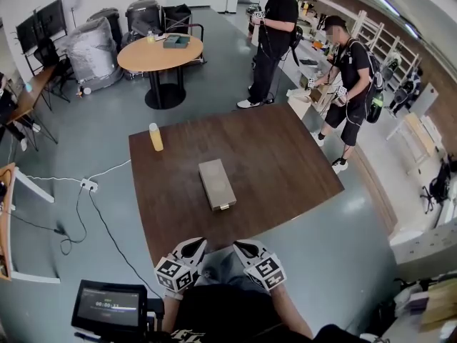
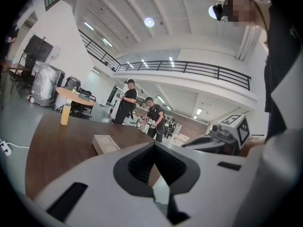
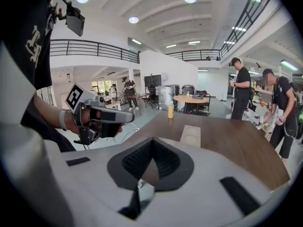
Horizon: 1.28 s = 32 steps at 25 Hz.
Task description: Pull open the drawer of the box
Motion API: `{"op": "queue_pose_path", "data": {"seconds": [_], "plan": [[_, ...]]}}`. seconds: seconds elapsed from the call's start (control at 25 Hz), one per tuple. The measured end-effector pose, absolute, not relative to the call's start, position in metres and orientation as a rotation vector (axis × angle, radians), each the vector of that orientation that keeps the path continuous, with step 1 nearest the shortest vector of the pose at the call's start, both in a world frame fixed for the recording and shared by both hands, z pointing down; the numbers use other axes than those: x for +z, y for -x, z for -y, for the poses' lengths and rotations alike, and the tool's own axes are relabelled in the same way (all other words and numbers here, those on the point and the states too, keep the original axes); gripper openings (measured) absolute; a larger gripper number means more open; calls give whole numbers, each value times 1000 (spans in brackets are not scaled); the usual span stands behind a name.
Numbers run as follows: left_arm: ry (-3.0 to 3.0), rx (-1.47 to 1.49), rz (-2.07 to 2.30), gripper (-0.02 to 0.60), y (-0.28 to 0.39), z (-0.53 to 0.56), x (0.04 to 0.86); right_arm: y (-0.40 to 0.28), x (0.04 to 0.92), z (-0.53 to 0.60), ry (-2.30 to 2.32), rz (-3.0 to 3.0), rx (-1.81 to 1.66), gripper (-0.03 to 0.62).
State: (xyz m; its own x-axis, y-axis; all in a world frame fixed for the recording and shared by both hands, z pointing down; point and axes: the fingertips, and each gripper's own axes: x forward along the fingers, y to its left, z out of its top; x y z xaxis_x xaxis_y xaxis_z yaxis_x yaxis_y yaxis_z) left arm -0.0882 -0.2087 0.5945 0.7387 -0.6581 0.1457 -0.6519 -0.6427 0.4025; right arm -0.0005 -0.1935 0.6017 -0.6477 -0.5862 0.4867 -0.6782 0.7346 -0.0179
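The left tool (image 1: 194, 246) and right tool (image 1: 245, 248) sit shut and empty at the desk's (image 1: 285, 163) near edge, well short of the box (image 1: 216, 183) mid-desk. One should likely pin the box while the other pulls its near-end tab (image 1: 223, 207) straight back. A bottle (image 1: 156, 136) stands far left; a round table (image 1: 160, 52) stands beyond.

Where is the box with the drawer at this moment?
In the head view, the box lies near the middle of the brown table, to the right of the yellow bottle and closer to the table's near edge.
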Motion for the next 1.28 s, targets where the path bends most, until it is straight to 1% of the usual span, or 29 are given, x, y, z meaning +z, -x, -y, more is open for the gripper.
{"op": "queue_pose_path", "data": {"seconds": [0.76, 1.28], "plan": [[-2500, -15, 1003, 5, 94, 207, 603, 6, 611, 193, -950, 2476, 281, -12], [-2486, -29, 1015, 5, 97, 200, 603, 13, 618, 178, -876, 2416, 211, -12]]}}
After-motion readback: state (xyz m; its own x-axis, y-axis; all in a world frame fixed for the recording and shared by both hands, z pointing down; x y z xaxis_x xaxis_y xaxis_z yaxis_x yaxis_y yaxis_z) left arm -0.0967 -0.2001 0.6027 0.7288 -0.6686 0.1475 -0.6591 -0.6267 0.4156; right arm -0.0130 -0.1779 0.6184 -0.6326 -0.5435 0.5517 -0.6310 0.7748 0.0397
